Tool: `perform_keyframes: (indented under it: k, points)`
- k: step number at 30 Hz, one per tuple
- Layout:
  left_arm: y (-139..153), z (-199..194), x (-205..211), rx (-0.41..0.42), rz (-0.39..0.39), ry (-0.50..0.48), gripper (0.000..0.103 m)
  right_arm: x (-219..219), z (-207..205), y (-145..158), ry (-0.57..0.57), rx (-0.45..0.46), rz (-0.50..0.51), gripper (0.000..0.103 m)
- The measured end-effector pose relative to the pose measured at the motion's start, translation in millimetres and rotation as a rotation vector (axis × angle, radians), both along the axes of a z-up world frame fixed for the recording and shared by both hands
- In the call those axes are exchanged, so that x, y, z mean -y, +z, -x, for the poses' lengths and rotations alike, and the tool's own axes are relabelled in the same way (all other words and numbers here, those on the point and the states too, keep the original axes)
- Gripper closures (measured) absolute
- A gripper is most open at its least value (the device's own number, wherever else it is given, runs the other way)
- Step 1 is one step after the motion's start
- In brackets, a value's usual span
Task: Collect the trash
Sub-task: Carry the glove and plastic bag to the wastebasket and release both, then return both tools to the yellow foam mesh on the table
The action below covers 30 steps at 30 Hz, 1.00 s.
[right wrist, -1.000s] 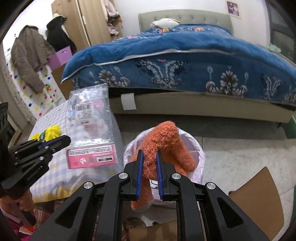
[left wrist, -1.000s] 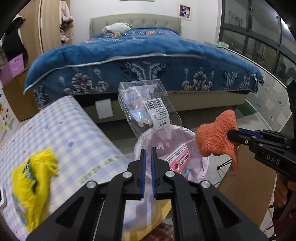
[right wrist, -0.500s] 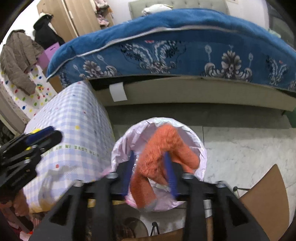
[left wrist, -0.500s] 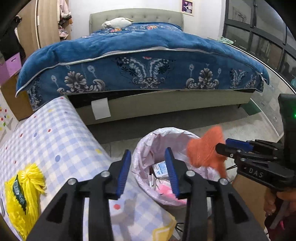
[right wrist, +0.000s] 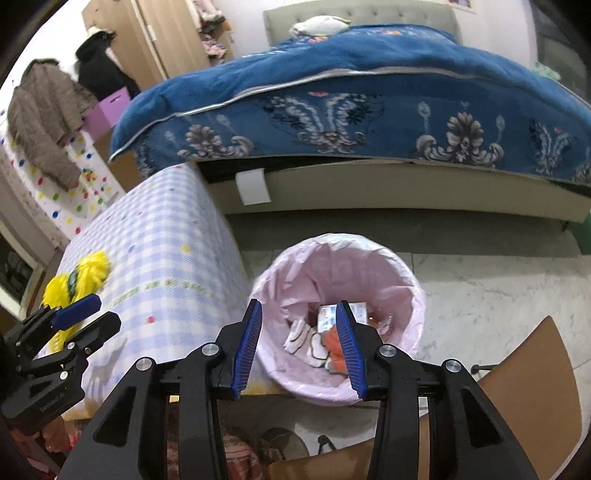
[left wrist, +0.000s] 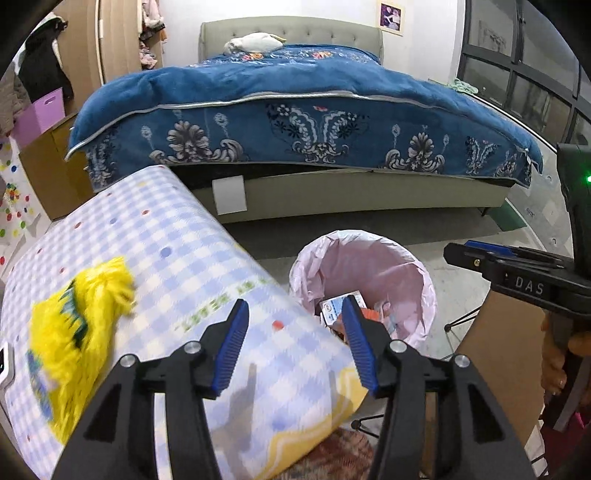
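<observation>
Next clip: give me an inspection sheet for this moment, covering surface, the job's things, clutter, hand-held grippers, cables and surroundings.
Surface: checked blue-and-white tablecloth with coloured dots covers the table beside the bin.
Job's things: pink-lined trash bin on the floor holds an orange cloth, a small printed box and pale wrappers; a yellow fluffy item lies on the tablecloth.
Clutter: brown board near the bin.
Grippers: left hand-held gripper jaws apart, just opened, nothing between them; right hand-held gripper jaws apart above the bin, empty.
Cables: nothing seen.
Surroundings: bed with blue floral blanket, wooden wardrobe, brown jacket hanging, purple box.
</observation>
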State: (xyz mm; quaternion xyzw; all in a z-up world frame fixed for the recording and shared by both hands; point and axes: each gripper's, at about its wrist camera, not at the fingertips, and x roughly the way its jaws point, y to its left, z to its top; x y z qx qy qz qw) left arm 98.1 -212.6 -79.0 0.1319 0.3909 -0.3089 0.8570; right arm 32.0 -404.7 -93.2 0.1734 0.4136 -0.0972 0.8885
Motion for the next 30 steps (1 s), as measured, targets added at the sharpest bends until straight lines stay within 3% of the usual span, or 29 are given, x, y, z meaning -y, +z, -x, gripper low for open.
perform_keyframes:
  k: [5,8,11,15,22,30]
  points:
    - [13.3,8.8,-36.6,0.018,0.028,0.044,0.051,-31.8,-1.9,14.8,0.050,0.013,0.030,0.060]
    - [17.3,12.7,-57.7,0.038,0.038,0.077,0.045,-52.5,-5.3,25.6,0.086,0.025,0.053,0.060]
    - [19.3,15.4,-84.6,0.053,0.045,0.120,0.042,-74.6,-9.7,34.4,0.123,0.033,0.073,0.055]
    - [20.3,16.3,-129.8,0.068,0.057,0.214,0.029,-108.4,-18.3,42.8,0.193,0.043,0.091,0.043]
    - [10.9,1.5,-201.3,0.055,0.042,0.405,0.024,-167.0,-38.7,48.5,0.330,0.056,0.116,0.039]
    - [1.3,-20.7,-205.3,0.041,0.035,0.407,0.027,-188.0,-43.2,47.2,0.385,0.059,0.129,0.039]
